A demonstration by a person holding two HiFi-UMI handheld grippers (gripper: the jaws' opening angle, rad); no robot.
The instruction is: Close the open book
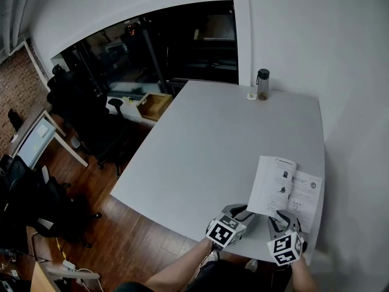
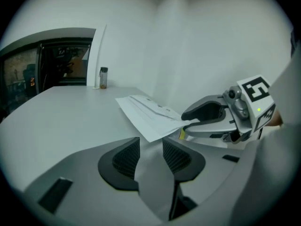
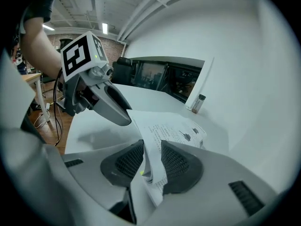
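Observation:
An open white booklet with print and small drawings lies at the near right of the white table. My right gripper is shut on the booklet's near pages, which curl up between its pads. In the left gripper view the same pages are raised off the table, held by the right gripper. My left gripper is open, with only the bare table between its pads. It hangs just short of the lifted page's corner. In the head view the left gripper is to the left of the right gripper.
A small dark-capped bottle stands at the table's far edge beside a small white item. A white wall runs close along the right. Left of the table are office chairs and a wooden box.

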